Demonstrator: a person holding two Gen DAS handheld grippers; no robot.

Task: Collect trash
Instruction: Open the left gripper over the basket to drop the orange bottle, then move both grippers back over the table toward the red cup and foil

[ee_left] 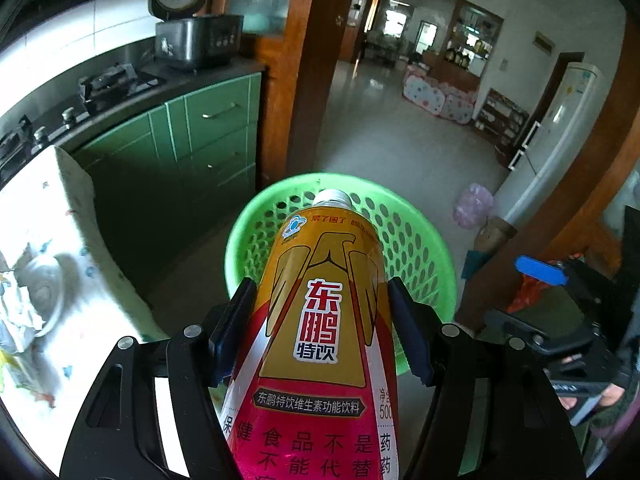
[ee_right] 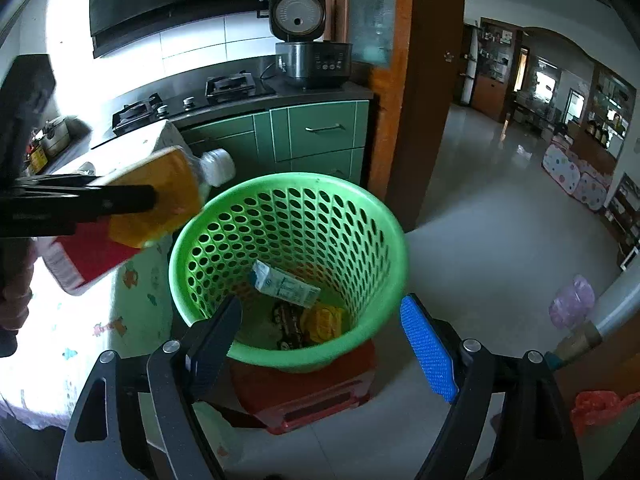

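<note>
My left gripper (ee_left: 322,326) is shut on a yellow and red drink bottle (ee_left: 320,344) and holds it, white cap forward, above the near rim of a green perforated basket (ee_left: 416,248). In the right wrist view the bottle (ee_right: 160,196) hangs left of the basket (ee_right: 376,216), held by the left gripper (ee_right: 132,200). My right gripper (ee_right: 320,344) is open and empty at the basket's near rim. Inside the basket lie a small carton (ee_right: 286,285), a dark wrapper (ee_right: 288,326) and a yellow wrapper (ee_right: 326,322).
The basket stands on a red stool (ee_right: 312,396). A table with a patterned white cloth (ee_left: 76,280) is at the left, with a metal bowl (ee_left: 44,292) on it. Green cabinets (ee_right: 320,132) with a stove and rice cooker (ee_right: 308,40) stand behind. A pink bag (ee_right: 572,300) lies on the floor.
</note>
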